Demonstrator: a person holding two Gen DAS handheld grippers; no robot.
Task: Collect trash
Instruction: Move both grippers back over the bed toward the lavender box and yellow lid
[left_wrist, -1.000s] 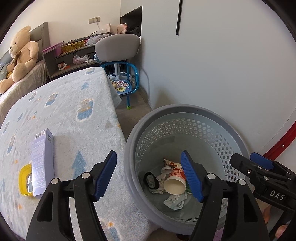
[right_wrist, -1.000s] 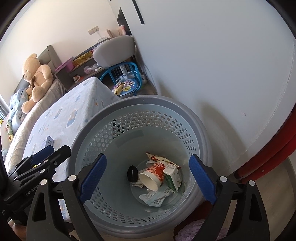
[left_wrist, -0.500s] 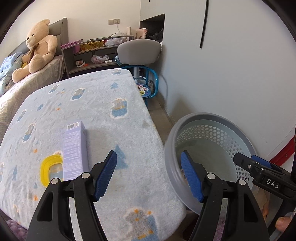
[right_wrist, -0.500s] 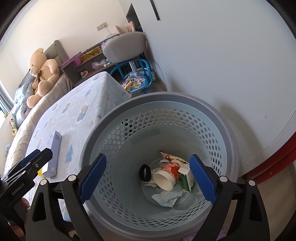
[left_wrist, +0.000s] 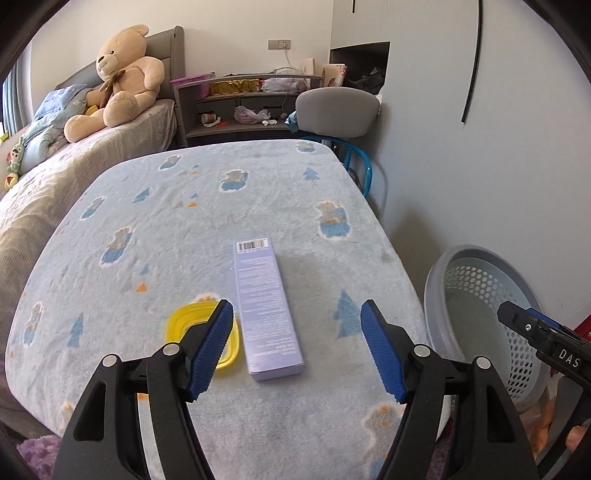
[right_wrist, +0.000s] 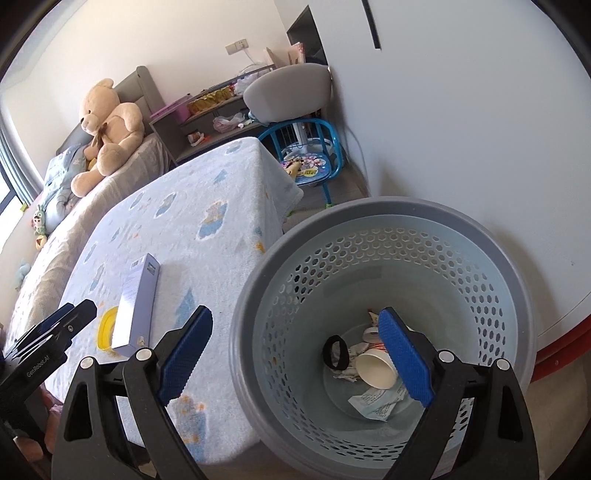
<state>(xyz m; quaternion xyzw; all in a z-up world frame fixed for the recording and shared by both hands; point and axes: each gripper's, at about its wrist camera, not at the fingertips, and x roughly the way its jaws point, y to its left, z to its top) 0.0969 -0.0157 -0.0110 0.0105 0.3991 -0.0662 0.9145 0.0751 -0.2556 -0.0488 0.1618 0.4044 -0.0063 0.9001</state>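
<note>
While aimed at the last litter, left gripper (left_wrist: 297, 345) spread wide and empty just short of a lilac cardboard carton (left_wrist: 265, 308) lying flat on fleecy blanket (left_wrist: 221, 221), yellow plastic lid (left_wrist: 184, 325) touching the carton. Right gripper (right_wrist: 295, 354) likewise agape, empty, over perforated grey basket (right_wrist: 388, 218) beside the carton's table, paper cup (right_wrist: 375, 371) and wrappers already inside.

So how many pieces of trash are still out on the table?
2: a purple box lying flat near the front edge, and a yellow lid touching its left side, partly hidden by the left gripper. Nothing else shows on the blanket.
</note>
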